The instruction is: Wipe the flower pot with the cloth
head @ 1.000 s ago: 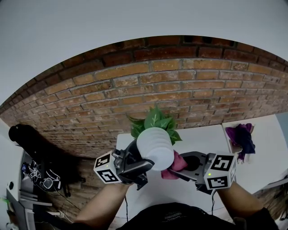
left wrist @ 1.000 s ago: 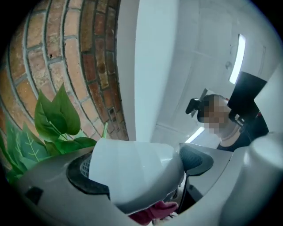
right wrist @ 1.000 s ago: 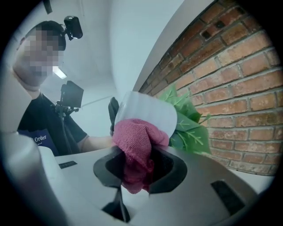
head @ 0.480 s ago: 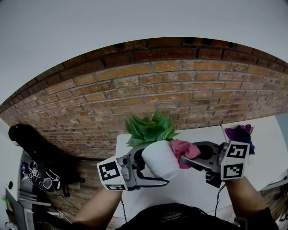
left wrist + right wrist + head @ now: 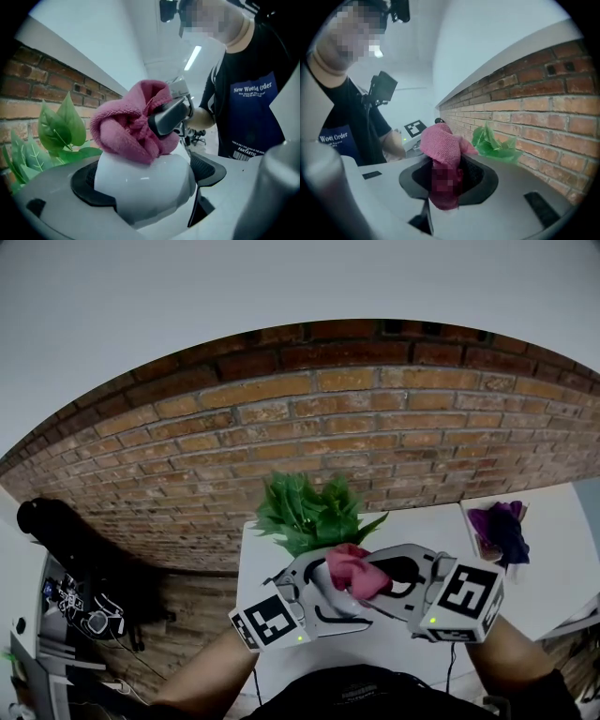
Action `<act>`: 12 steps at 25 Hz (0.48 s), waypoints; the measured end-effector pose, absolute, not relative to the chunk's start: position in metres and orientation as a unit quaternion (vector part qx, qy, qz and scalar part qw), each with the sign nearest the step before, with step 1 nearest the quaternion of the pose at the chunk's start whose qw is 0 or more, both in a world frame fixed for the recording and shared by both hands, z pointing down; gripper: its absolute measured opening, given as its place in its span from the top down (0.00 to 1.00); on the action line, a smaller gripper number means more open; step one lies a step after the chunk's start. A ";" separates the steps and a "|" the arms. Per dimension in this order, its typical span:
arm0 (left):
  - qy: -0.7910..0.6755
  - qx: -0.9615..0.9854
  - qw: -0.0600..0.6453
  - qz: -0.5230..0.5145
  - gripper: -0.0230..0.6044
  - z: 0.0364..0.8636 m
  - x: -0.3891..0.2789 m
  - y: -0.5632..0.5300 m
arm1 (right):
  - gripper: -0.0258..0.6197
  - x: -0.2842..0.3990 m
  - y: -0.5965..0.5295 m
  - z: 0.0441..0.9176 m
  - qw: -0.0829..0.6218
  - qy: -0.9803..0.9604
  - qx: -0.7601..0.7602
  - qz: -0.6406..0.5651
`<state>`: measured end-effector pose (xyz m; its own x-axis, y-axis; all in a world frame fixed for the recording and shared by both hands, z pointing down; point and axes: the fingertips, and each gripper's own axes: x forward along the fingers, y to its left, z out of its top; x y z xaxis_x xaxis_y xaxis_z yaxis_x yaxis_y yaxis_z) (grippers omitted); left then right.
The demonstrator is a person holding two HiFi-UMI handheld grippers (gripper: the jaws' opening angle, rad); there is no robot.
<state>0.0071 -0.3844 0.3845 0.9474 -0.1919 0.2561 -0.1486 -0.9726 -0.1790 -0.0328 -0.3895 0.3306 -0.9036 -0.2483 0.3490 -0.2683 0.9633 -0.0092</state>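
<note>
Left gripper (image 5: 314, 589) clamped on flower pot (image 5: 145, 185), held above table (image 5: 422, 531). Right gripper (image 5: 380, 576) pinches pink cloth (image 5: 352, 568). Since second ago: pot rolled, lowered; cloth shifts from pot's 4 o'clock to 12, pressing wall. Likely mid-wipe, reaching fresh strip.

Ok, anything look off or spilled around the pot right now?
Nothing spilled or damaged. The flower pot is held tilted in the left gripper, leaves toward the brick wall, which suits wiping. The pink cloth in the right gripper rests on the pot.
</note>
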 end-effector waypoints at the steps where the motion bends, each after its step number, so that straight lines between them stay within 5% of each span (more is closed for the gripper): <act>1: 0.091 -0.980 0.088 -0.153 0.14 0.388 0.009 -0.385 | 0.81 -0.039 -0.384 0.334 0.201 -0.971 0.127 0.005; 7: 0.107 -0.970 0.110 -0.186 0.14 0.395 0.011 -0.386 | 0.81 -0.067 -0.356 0.350 0.261 -0.959 0.084 -0.066; 12: 0.101 -0.984 0.074 -0.127 0.14 0.379 0.003 -0.384 | 0.81 -0.059 -0.370 0.327 0.208 -0.971 0.101 -0.055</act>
<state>0.0031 -0.3836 0.3790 0.9476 -0.2172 0.2341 -0.1798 -0.9687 -0.1711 -0.0588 -0.3697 0.3268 -0.8933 -0.2186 0.3926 -0.1731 0.9737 0.1483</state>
